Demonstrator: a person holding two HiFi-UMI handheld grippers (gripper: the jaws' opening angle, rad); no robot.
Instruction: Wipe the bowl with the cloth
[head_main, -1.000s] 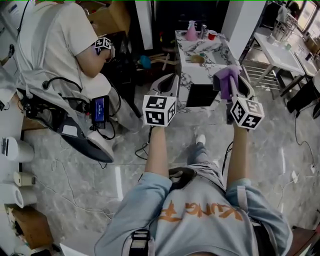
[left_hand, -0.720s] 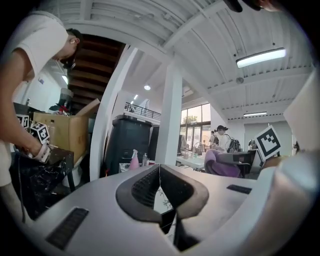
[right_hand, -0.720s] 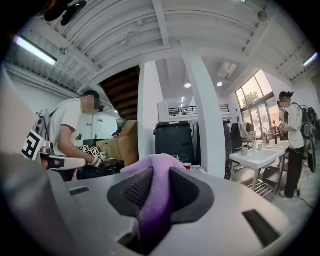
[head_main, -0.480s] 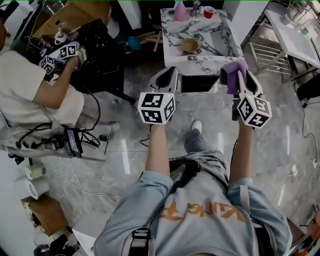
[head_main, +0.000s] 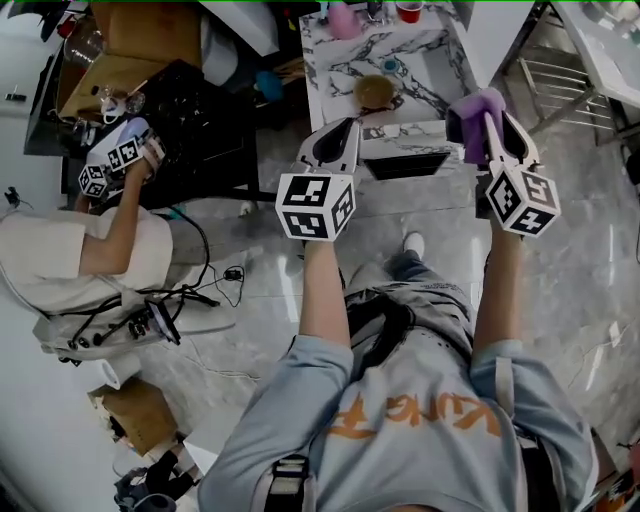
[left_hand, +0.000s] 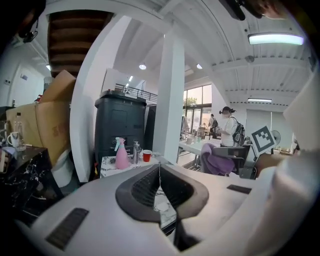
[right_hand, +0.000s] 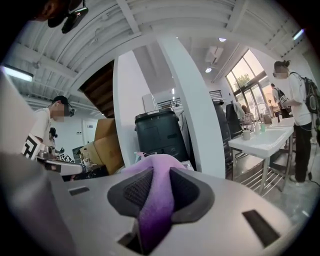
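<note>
Gripping cloth (head_main: 470, 122) in right tool (right_hand: 156, 182), bowl (head_main: 374, 92) well apart, forward-left

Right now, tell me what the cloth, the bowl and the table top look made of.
Cloth: soft purple fabric, matte and plush, bunching in folds where the jaws pinch it; perhaps microfibre. Bowl: tan-gold and smooth-looking; too small to tell wood, metal or ceramic. Table top: white with grey veins, so marble or a marble-look surface.
</note>
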